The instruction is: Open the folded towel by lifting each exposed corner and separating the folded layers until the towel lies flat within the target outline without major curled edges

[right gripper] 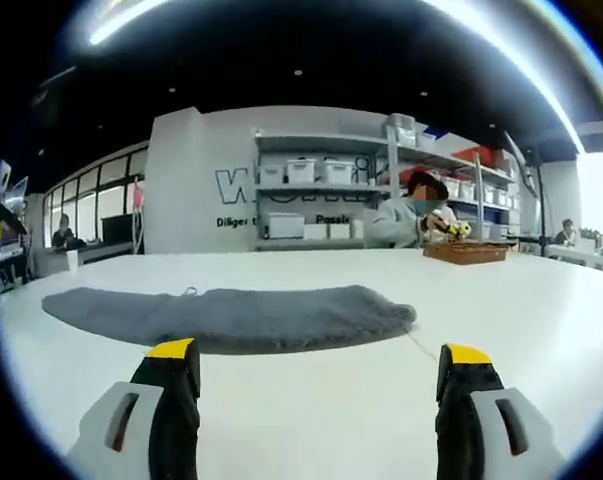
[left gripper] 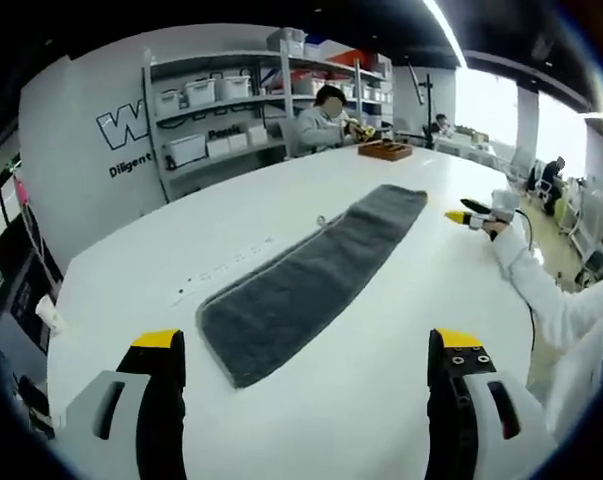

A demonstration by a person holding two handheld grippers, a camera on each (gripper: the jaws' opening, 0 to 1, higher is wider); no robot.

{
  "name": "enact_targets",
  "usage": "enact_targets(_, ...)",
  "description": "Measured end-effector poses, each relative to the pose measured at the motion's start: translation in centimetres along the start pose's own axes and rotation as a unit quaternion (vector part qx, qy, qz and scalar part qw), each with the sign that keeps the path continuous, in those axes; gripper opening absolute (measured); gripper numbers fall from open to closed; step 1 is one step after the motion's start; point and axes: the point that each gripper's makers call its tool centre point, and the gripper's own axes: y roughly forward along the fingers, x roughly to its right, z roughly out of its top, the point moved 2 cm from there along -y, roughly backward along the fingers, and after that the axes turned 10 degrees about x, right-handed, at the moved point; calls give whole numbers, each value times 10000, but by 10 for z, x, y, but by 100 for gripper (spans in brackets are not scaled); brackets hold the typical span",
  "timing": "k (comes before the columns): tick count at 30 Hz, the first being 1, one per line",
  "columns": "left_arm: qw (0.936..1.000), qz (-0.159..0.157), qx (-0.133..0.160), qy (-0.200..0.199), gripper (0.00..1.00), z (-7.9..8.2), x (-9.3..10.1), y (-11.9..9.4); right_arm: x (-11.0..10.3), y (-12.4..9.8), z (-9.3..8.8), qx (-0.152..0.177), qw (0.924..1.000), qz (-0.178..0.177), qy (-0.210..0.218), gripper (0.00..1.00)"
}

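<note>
Grey towel lies folded lengthwise on the white table. Left gripper and right gripper both gape, empty. Risk: pinching both layers together, dragging it off position.

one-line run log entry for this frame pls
towel: grey, folded into long strip, flat on white table | left gripper: open, empty, short of towel's near end | right gripper: near far end, not touching | unfolding: not started
</note>
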Motion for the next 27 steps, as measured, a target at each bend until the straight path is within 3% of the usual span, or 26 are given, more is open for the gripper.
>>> enact_targets(3,9988,-32,487,42,98,-9,-12,8,-2,-1,-1,-13,10000,26,-13,99)
enact_targets(6,9979,-121,636,52,99,-30,-23,18,-3,-1,-2,-33,10000,42,-10,99)
enact_targets(11,9939,-565,947,-35,98,-67,-28,34,-4,0,-5,-83,9999,58,-25,99)
enact_targets(13,9936,-629,888,-289,98,-84,-32,40,-5,0,-8,-140,9999,76,-54,99)
enact_targets(14,9946,-652,693,-424,98,-94,-34,42,-6,0,-10,-166,9998,83,-72,99)
enact_targets(24,9890,-475,1167,-776,90,-111,-74,58,-9,0,-10,-165,9998,144,-11,99)
enact_targets(27,9855,-521,1357,-876,81,-113,-82,58,-12,2,-10,-168,9997,200,-15,99)
